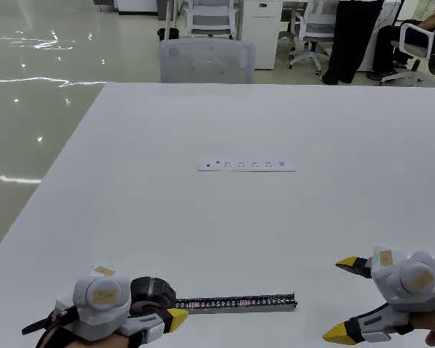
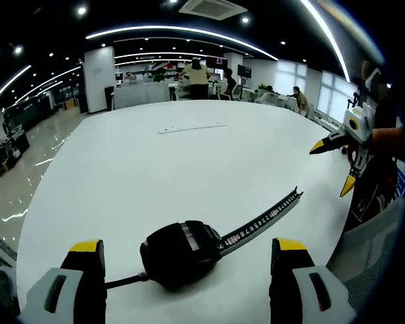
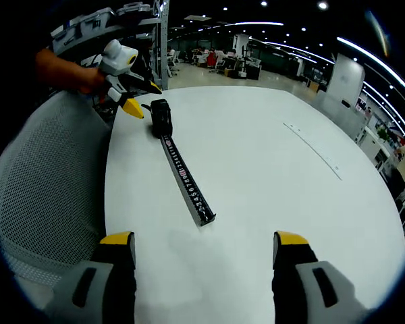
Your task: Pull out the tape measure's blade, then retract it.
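A black tape measure (image 1: 154, 292) lies on its side at the near left edge of a white surface (image 1: 275, 116). Its case is rounded and dark, with a thin black strap trailing off its back. The blade (image 1: 239, 302) is pulled out and lies flat on the surface. It is a dark strip printed with small white numerals, running from the case toward the right and ending in a small hook. The left hand-held gripper (image 2: 189, 245) has its 2 yellow-tipped jaws spread wide, with the case between them and clear of both pads. The right hand-held gripper (image 1: 341, 298) is also spread wide, pinching nothing, just past the blade's free end and apart from it. Farther back, 1 flat white socket strip (image 1: 246, 165) sits in the surface.
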Tool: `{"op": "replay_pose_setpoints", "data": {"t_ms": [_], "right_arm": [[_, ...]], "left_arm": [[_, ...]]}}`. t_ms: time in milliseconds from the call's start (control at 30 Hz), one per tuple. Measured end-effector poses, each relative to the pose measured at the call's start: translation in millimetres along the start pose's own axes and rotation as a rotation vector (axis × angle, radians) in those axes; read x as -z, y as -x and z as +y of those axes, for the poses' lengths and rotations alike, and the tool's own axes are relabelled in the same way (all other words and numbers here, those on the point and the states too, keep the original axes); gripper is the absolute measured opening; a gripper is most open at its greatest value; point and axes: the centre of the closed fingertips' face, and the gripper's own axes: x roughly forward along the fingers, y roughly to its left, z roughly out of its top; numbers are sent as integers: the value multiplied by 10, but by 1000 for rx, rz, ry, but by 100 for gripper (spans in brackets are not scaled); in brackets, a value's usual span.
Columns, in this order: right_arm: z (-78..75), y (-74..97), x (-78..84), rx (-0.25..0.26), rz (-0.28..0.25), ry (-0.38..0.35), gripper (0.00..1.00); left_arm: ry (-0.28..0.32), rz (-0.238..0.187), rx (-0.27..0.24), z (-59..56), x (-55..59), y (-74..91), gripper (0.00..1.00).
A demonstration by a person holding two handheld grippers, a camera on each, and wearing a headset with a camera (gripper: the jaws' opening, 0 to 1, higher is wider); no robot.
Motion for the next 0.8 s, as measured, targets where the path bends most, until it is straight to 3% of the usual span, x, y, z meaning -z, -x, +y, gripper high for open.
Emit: {"op": "replay_pose_setpoints", "data": {"t_ms": [33,67,100,233,367,633,800], "right_arm": [[-3,-37,-20,-12,6,8,84],[-1,-65,-34,-25,12,16,83],[5,-99,-60,-40,20,28,82],[-13,-204,-120,-68,38,64,79],[-18,-310,-159,-117,69,122,76],[21,-484,-128,-220,134,202,66],[22,-587,-35,-252,195,275,59]], "left_arm": [[22,-75,-38,49,-103,2,100],[53,-102,-50,60,-130,12,100],[73,-83,-40,31,-89,9,100],[63,-96,-47,18,-45,-6,100],[47,-82,-67,81,50,-26,100],[60,-146,-77,126,-61,-64,100],[55,-144,-55,72,-38,-106,100]]}}
